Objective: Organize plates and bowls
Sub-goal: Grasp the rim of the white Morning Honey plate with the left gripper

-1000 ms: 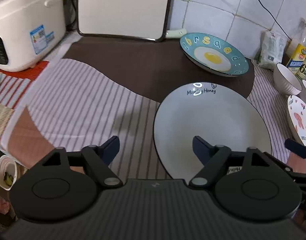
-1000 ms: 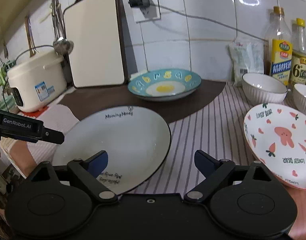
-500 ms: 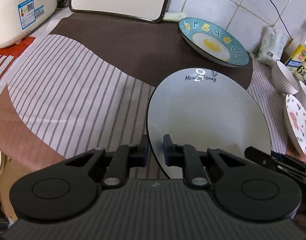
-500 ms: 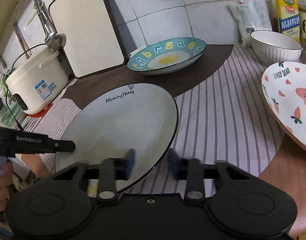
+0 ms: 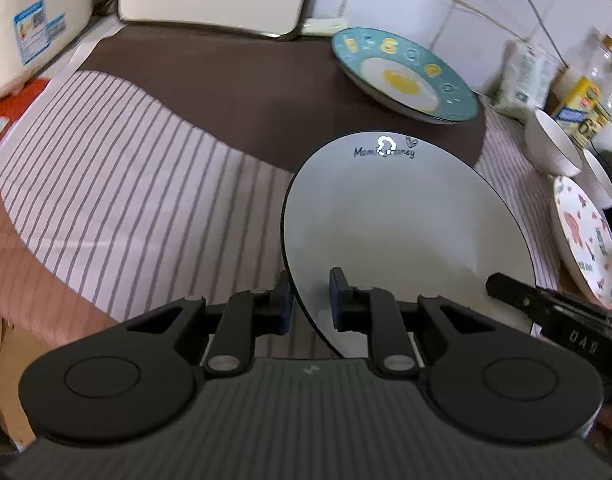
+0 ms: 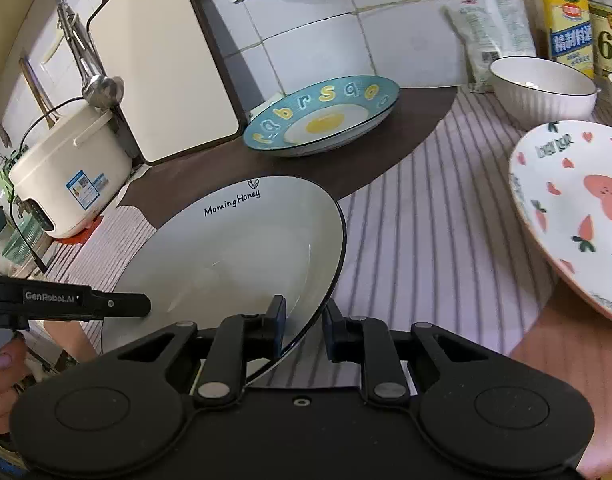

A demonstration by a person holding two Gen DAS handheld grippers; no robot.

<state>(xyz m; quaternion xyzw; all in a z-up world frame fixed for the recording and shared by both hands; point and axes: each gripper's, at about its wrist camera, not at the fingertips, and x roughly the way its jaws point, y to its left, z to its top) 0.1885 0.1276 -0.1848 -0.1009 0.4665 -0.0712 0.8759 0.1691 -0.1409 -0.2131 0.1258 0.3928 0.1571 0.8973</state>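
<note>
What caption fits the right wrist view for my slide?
Right gripper jaws closing on the near rim of the white Morning Honey plate, left gripper at its other edge, egg-print plate behind.

My white plate point(image 6: 234, 256), black-rimmed and lettered "Morning Honey", sits tilted at centre. The blue egg plate point(image 6: 322, 120) lies at twelve o'clock, the pink-hearted plate point(image 6: 578, 216) at three, two white bowls point(image 6: 542, 88) at two.

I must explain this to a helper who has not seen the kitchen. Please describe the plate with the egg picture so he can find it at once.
Find the cream cutting board leaning on the tiled wall. Just beside its foot, on the dark brown part of the mat, lies the teal plate. Unlike the plain white plate and the pink-patterned plate, it has a fried egg in the middle and letters around the rim.
</note>
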